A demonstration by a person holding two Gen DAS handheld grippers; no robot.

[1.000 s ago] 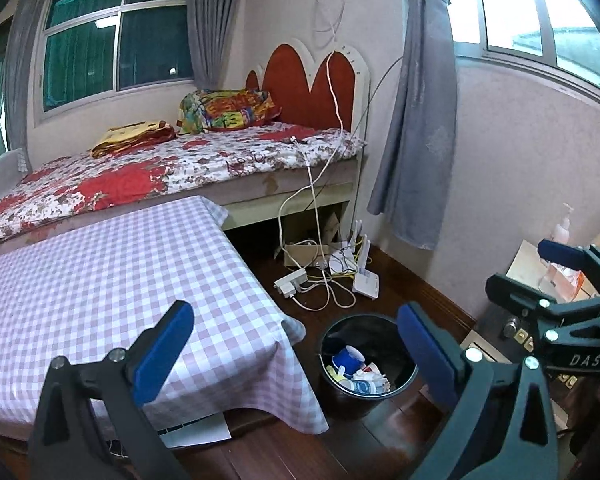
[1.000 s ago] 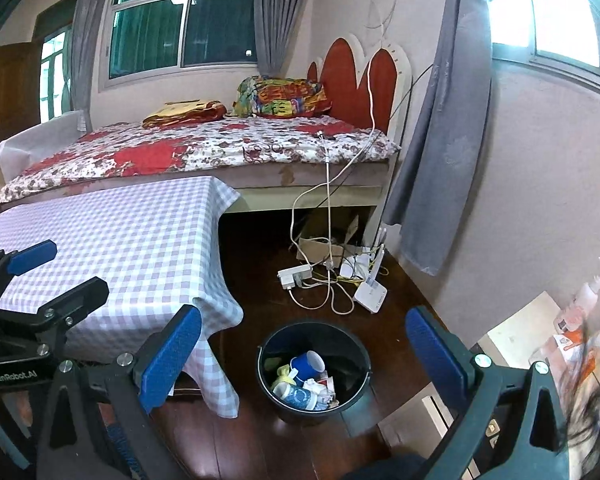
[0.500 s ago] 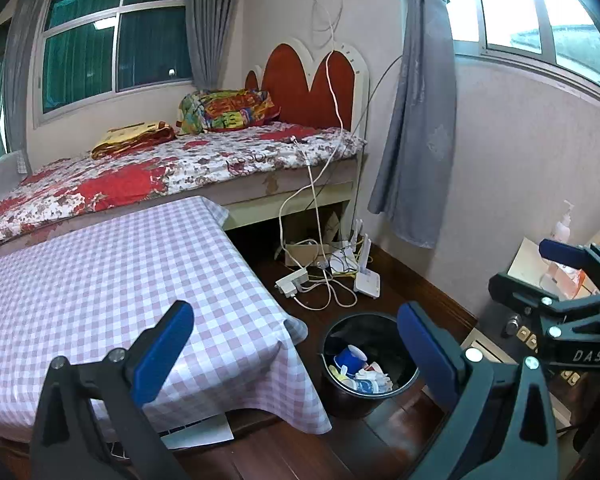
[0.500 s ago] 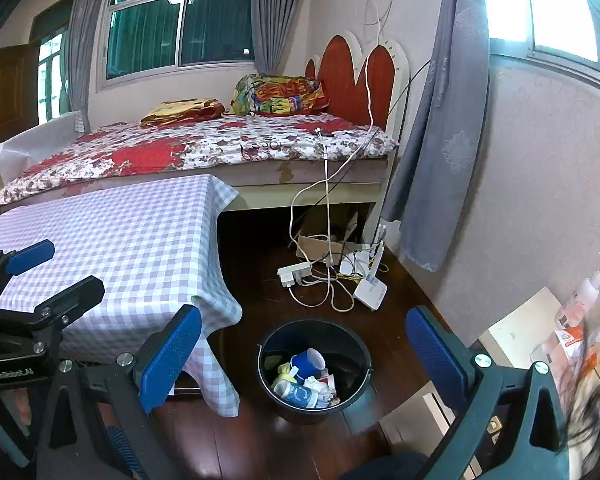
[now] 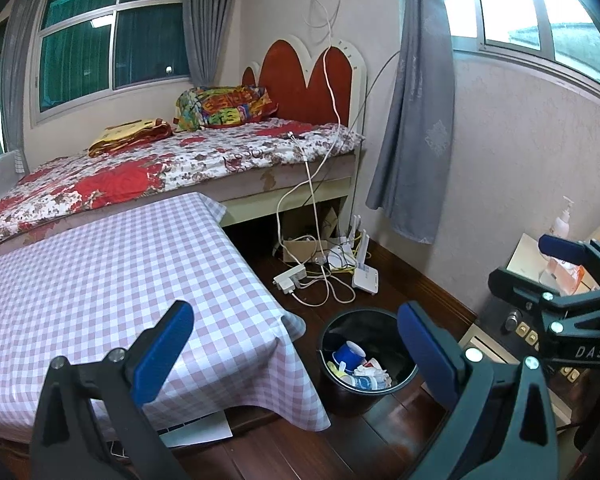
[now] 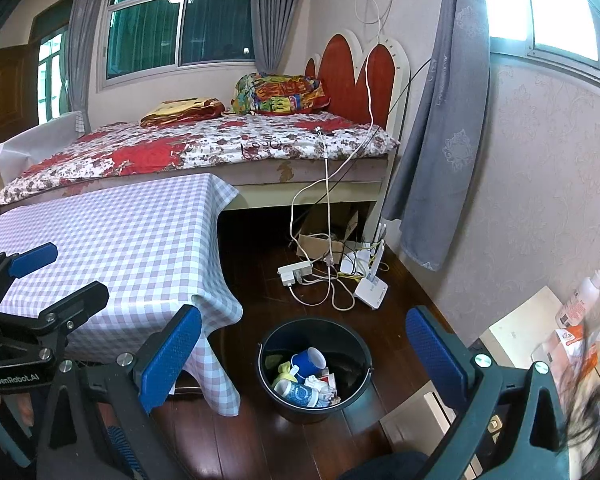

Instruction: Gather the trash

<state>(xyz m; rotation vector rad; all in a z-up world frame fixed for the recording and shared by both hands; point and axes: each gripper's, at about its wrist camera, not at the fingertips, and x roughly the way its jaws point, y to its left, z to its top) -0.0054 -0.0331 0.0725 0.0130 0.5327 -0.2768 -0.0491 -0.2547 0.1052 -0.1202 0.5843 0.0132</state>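
Observation:
A black trash bucket (image 5: 342,322) (image 6: 350,336) stands on the dark wood floor beside the table corner. Inside lie a blue cup (image 5: 350,353) (image 6: 310,361), crumpled white paper and a blue-and-white cup. My left gripper (image 5: 296,350) is open with nothing between its blue pads, hovering over the table's near corner. My right gripper (image 6: 302,354) is open too and holds nothing, with the bucket framed between its fingers. The right gripper also shows at the right edge of the left wrist view (image 5: 540,268). The left one appears at the left edge of the right wrist view (image 6: 56,276).
A low table with a pink checked cloth (image 5: 100,280) (image 6: 120,240) stands against a bed with a floral cover (image 5: 160,164). A power strip, cables and a white router (image 6: 372,290) lie on the floor. A safe and a pump bottle (image 6: 584,292) sit at the right wall.
Both views have drifted only slightly. The grippers stay open and the bucket has not moved.

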